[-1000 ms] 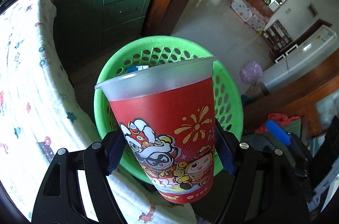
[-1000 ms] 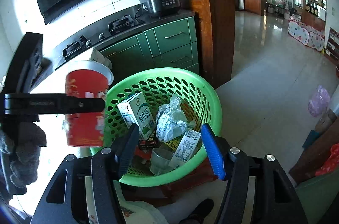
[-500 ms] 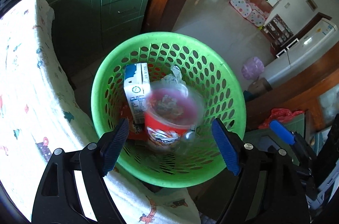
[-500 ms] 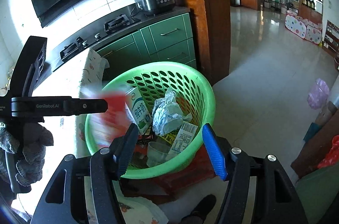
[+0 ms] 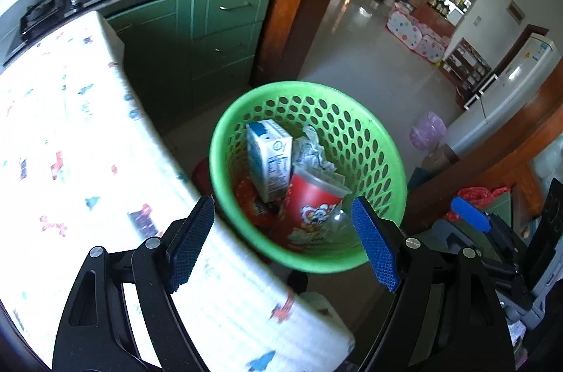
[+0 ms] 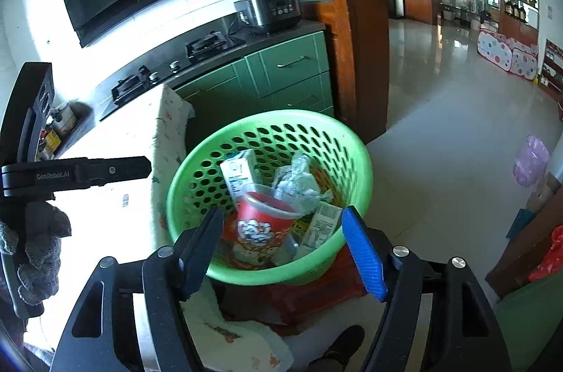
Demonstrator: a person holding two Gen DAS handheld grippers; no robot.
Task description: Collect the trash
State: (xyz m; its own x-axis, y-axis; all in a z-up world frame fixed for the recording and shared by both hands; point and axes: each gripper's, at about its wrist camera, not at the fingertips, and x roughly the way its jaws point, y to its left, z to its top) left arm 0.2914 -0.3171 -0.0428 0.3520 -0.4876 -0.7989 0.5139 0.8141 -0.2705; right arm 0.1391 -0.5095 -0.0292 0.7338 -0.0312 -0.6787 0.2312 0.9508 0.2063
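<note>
Since the red cup (image 5: 313, 199) already lies tilted inside the green basket (image 5: 383, 139) among the carton (image 5: 269, 157) and crumpled wrappers, both the left tool (image 5: 281, 241) and right tool (image 6: 281, 248), whose jaws have just been opening and stand spread with nothing between them, should swing clear of the rim toward the cloth-covered table (image 5: 70, 132) at left for further trash.

You cannot see the foot of the red cup (image 5: 314, 210): it is buried among the other trash in the green basket (image 5: 383, 139), and the milk carton (image 5: 269, 157) covers part of its side. The carton's print is too small to read. In your right wrist view the basket's near rim sits behind the right claw (image 6: 281, 252), and the stool (image 6: 316, 298) beneath it shows only in part. The counter (image 5: 70, 143) is washed out by glare and runs off the picture's edge.
</note>
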